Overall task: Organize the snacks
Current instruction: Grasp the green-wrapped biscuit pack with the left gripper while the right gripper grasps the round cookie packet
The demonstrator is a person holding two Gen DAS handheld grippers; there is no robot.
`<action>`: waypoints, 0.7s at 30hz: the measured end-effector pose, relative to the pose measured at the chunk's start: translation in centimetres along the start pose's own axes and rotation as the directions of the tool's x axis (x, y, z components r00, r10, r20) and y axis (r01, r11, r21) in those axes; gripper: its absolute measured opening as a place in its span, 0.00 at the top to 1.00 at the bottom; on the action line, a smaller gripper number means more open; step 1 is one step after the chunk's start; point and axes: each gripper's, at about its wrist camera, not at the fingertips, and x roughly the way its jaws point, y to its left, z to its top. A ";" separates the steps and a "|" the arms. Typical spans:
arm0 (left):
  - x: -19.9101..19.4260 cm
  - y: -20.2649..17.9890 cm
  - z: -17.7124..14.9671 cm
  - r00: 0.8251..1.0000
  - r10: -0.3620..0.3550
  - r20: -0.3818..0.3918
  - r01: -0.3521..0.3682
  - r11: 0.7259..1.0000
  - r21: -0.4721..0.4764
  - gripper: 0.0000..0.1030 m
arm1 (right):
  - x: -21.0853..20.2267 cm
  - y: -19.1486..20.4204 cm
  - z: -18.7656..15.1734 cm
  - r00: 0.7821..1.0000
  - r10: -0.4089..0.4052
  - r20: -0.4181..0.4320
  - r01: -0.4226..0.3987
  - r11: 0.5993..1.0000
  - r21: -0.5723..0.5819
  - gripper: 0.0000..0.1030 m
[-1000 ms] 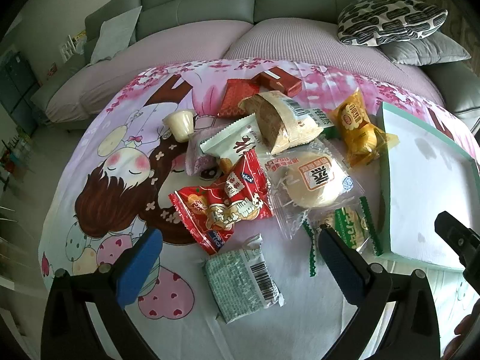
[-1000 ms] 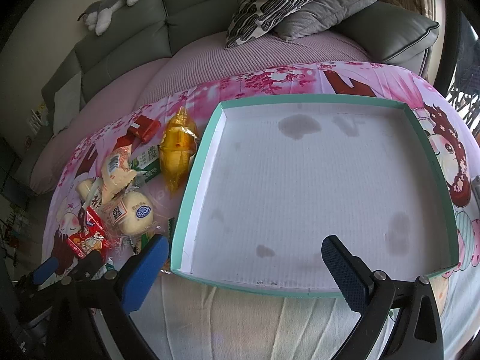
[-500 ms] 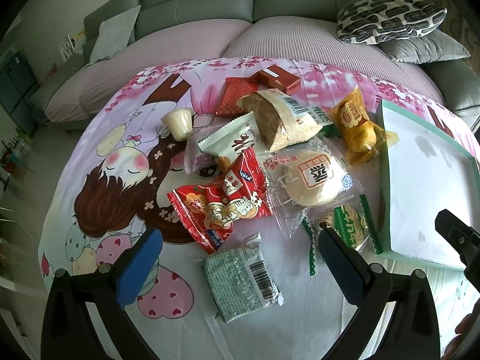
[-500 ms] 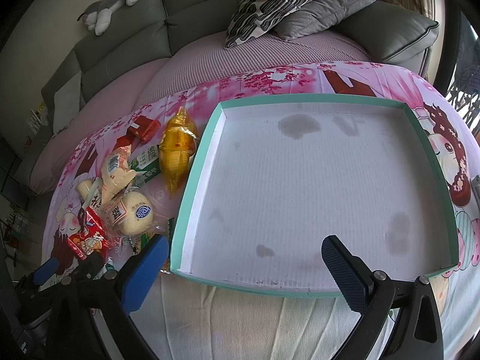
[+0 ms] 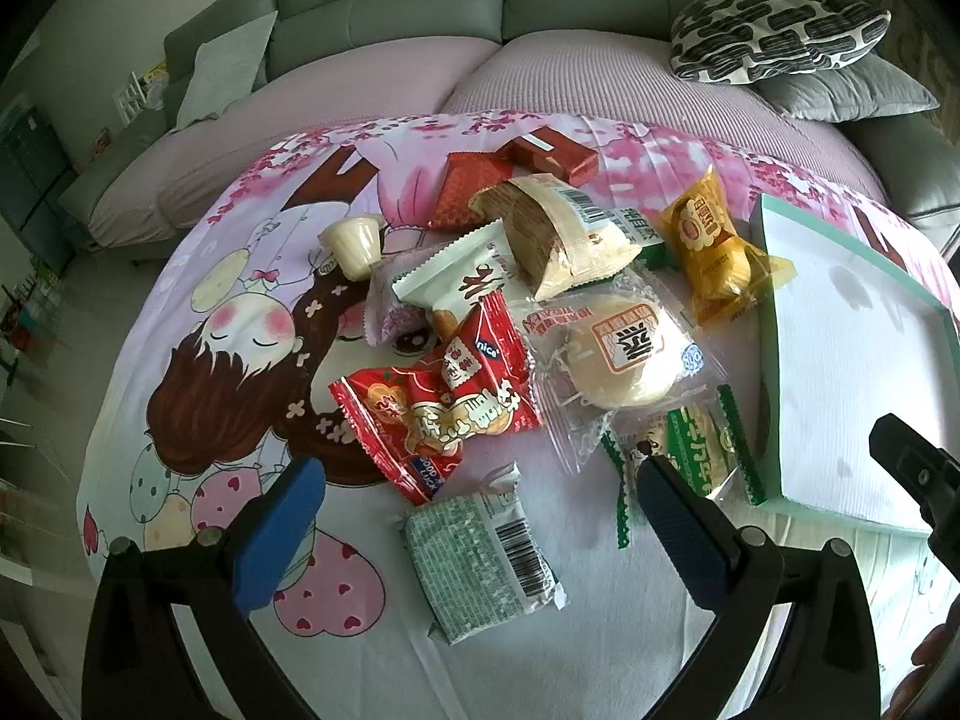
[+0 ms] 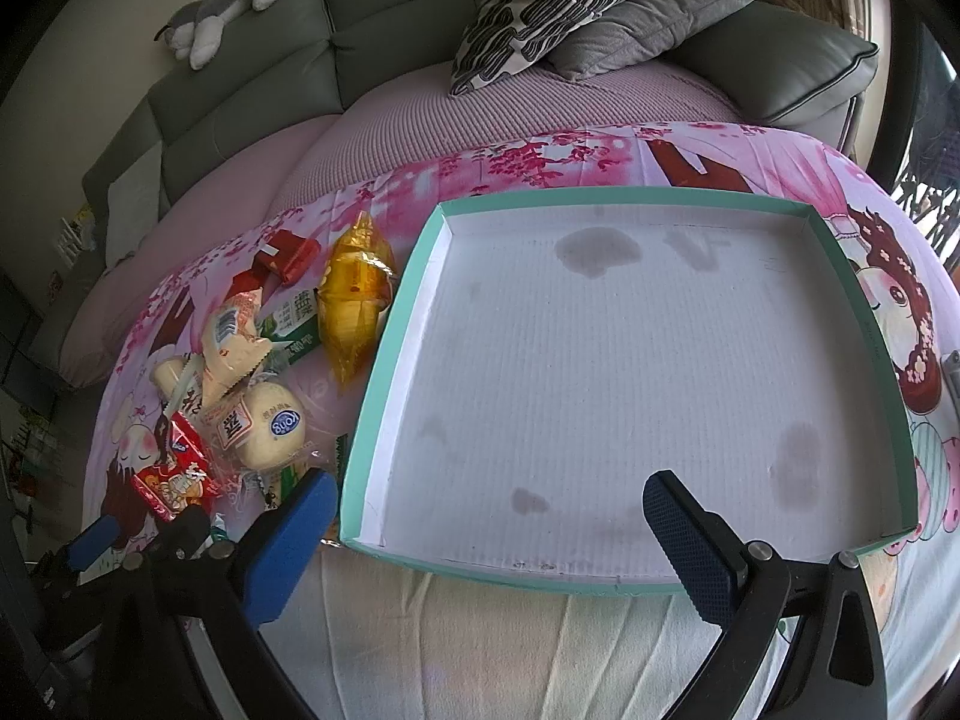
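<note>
Left wrist: left tool [image 5: 480,516] agape above green packet [image 5: 483,561].

We see a pink cartoon-print sheet [image 5: 198,372] w/ a brown-haired girl, hearts & cherry blossoms. The tray [image 6: 396,324] has a teal rim & white ribbed floor w/ grey-brown stains. Snacks: red packet [image 5: 438,402] w/ white/yellow print, green-speckled pack [image 5: 480,558] w/ black barcode, clear-wrapped cream bun [image 5: 618,354] w/ orange label, yellow wrapper [image 5: 714,252], beige pack [image 5: 558,240], green-edged clear pack [image 5: 702,450], dark red box [image 5: 552,153]. Sofa [image 5: 390,12] is grey-green; one cushion [image 5: 774,33] is white w/ black blotches, another plain grey [image 6: 648,24]. Both grippers, left [image 5: 480,534] & right [image 6: 492,546], are black w/ blue pads.
</note>
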 end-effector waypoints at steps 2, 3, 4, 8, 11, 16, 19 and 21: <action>0.0 -0.1 0.0 1.000 0.000 -0.001 0.000 1.000 0.000 0.00 | 0.0 0.0 0.0 1.000 0.000 0.000 0.000 1.000 0.000 0.00; 0.0 -0.1 0.0 1.000 0.000 -0.002 0.000 1.000 0.001 0.00 | 0.0 0.0 0.0 1.000 0.000 0.000 0.000 1.000 0.000 0.00; 0.0 -0.1 0.0 1.000 0.000 -0.002 0.000 1.000 0.000 0.00 | 0.0 0.0 0.0 1.000 0.000 -0.001 0.000 1.000 0.000 0.00; 0.0 0.0 0.0 1.000 -0.002 0.000 0.002 1.000 -0.007 0.00 | 0.0 0.0 0.0 1.000 0.000 0.001 0.000 1.000 0.000 0.00; -0.1 1.3 0.3 1.000 0.007 0.015 -0.005 0.997 -0.082 0.00 | -0.2 0.2 0.0 1.000 0.002 0.015 -0.002 1.000 -0.012 0.00; 0.0 4.1 0.4 0.999 0.021 0.035 -0.014 0.983 -0.185 0.00 | -0.5 1.7 0.1 0.998 0.047 0.037 -0.044 0.997 -0.068 0.00; 0.8 5.0 -0.2 0.999 0.035 0.026 -0.029 0.978 -0.207 0.00 | -0.3 2.9 0.1 0.997 0.072 0.038 -0.068 0.992 -0.103 0.00; 1.8 5.4 -0.7 1.000 0.019 -0.013 -0.021 0.977 -0.211 0.00 | -0.2 3.9 0.0 0.994 0.103 0.032 -0.098 0.987 -0.125 0.00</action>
